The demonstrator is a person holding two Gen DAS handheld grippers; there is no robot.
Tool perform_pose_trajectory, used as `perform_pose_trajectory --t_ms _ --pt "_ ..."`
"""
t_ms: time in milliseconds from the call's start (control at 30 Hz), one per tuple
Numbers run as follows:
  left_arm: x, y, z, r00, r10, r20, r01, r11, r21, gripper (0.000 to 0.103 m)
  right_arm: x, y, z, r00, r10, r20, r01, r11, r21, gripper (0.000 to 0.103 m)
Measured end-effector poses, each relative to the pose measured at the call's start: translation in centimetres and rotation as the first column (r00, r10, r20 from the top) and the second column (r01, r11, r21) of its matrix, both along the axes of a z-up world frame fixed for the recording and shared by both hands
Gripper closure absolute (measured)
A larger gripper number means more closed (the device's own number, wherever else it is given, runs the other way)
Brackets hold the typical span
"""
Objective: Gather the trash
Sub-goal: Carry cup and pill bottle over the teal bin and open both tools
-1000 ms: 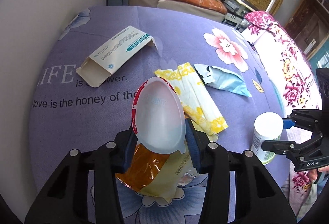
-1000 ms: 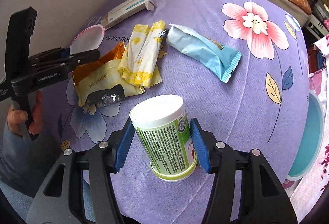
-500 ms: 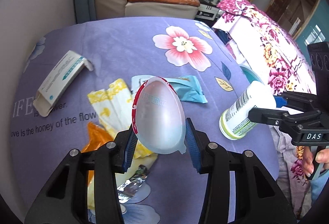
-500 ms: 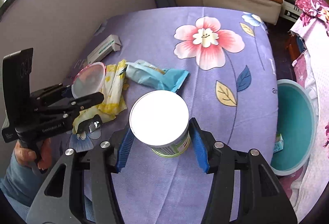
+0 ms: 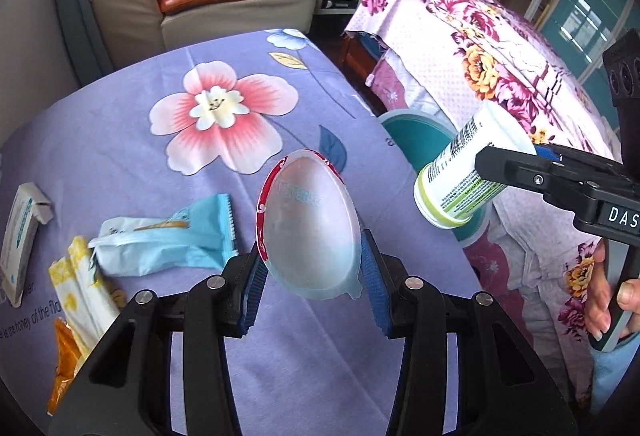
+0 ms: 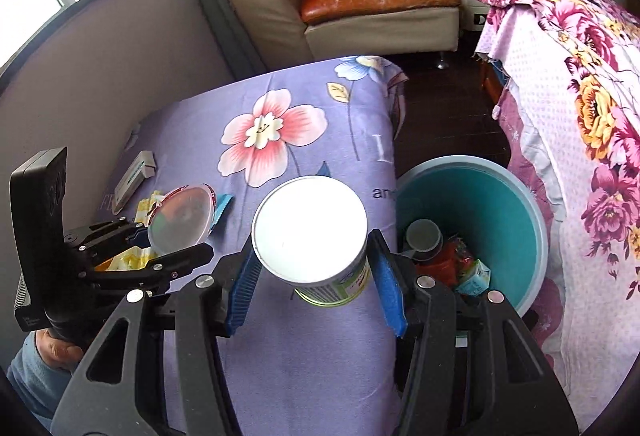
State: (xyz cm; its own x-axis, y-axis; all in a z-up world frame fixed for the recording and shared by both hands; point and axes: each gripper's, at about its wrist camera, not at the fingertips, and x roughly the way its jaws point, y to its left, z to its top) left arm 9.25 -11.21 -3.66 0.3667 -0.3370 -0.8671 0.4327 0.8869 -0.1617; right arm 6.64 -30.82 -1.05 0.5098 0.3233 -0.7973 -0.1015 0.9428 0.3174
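My left gripper (image 5: 310, 268) is shut on a clear plastic lid with a red rim (image 5: 306, 224), held above the purple flowered table; it also shows in the right wrist view (image 6: 182, 224). My right gripper (image 6: 312, 268) is shut on a white and green bottle with a white cap (image 6: 310, 232), held near the table's right edge; the bottle also shows in the left wrist view (image 5: 460, 176). A teal trash bin (image 6: 500, 212) stands on the floor just right of the table, holding a cup and wrappers.
On the table (image 5: 120, 140) lie a light blue wrapper (image 5: 168, 240), a yellow and white wrapper (image 5: 84, 288), an orange packet (image 5: 64, 356) and a white carton (image 5: 20, 232). A bed with a floral cover (image 6: 580, 96) stands right of the bin. A sofa (image 6: 340, 4) stands behind.
Both grippers have lifted and swung to the right with their loads. The bottle has moved from over the table toward its right edge beside the bin, and the lid has followed.
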Motion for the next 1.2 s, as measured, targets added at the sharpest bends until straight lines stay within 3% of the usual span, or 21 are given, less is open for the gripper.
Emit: perform_pose_trajectory --t_ms 433,867,900,967,1033,1200 --pt "1.7 -12.1 -2.7 0.986 -0.161 -0.047 0.163 0.986 0.038 0.057 -0.4 -10.1 -2.4 0.98 -0.197 0.0 0.197 0.98 -0.038 0.052" --pt "2.3 -17.9 -5.4 0.968 -0.239 -0.081 0.245 0.966 0.077 0.056 0.0 -14.0 -5.2 0.964 -0.263 -0.04 0.262 0.964 -0.039 0.052" --pt "2.4 -18.0 -5.5 0.968 -0.238 -0.08 0.244 0.966 0.079 0.054 0.0 -14.2 -5.4 0.963 -0.266 -0.043 0.265 0.964 -0.038 0.052" --pt "2.6 -18.0 -5.5 0.97 -0.232 -0.073 0.237 0.968 0.078 0.035 0.1 -14.4 -5.6 0.961 -0.272 -0.047 0.27 0.962 -0.036 0.052" --pt "2.6 -17.9 -5.2 0.975 -0.216 -0.049 0.219 0.973 0.077 0.023 0.1 -14.6 -5.7 0.96 -0.274 -0.053 0.272 0.962 -0.038 0.052" --pt "3.3 -17.3 -5.0 0.982 -0.184 -0.044 0.187 0.98 0.069 0.016 0.3 -14.6 -6.1 0.96 -0.272 -0.064 0.269 0.962 -0.046 0.052"
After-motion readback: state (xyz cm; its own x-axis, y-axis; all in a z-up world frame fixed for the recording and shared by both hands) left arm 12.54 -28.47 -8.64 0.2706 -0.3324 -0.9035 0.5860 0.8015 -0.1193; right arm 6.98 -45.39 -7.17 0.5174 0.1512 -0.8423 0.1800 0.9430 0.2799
